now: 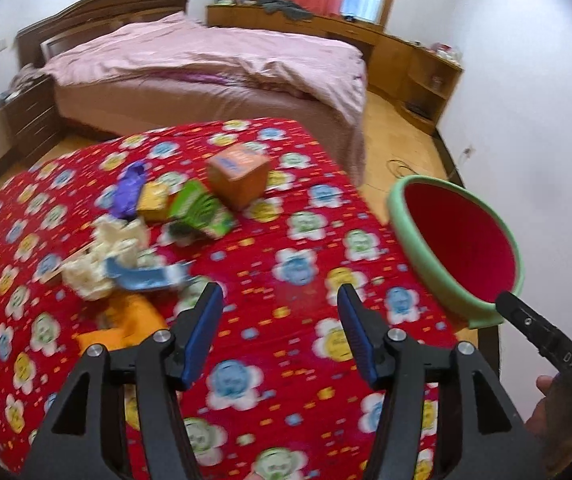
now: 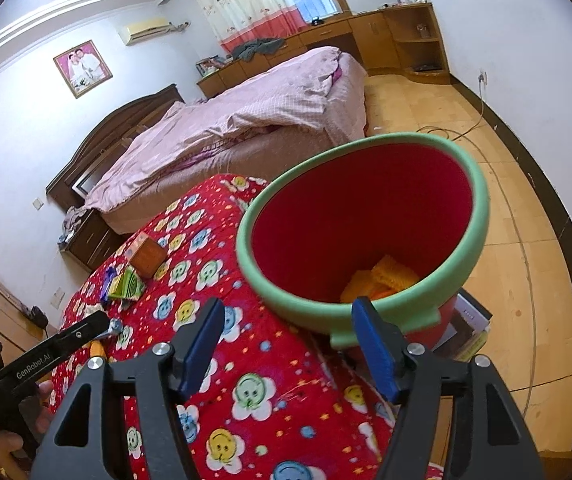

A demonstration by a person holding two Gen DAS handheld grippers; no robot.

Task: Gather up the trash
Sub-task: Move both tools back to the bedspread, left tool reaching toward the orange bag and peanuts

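A red bin with a green rim is held tilted at the table's right edge; yellow trash lies inside it. My right gripper has its right finger at the bin's rim tab, and I cannot tell whether the jaws clamp it. The bin also shows in the left wrist view. My left gripper is open and empty above the red flowered cloth. Trash lies on the cloth: an orange box, a green packet, a purple wrapper, white crumpled paper, a blue strip, an orange wrapper.
A bed with a pink cover stands behind the table. Wooden cabinets line the far wall. Books or papers lie on the wooden floor below the bin. A cable runs across the floor.
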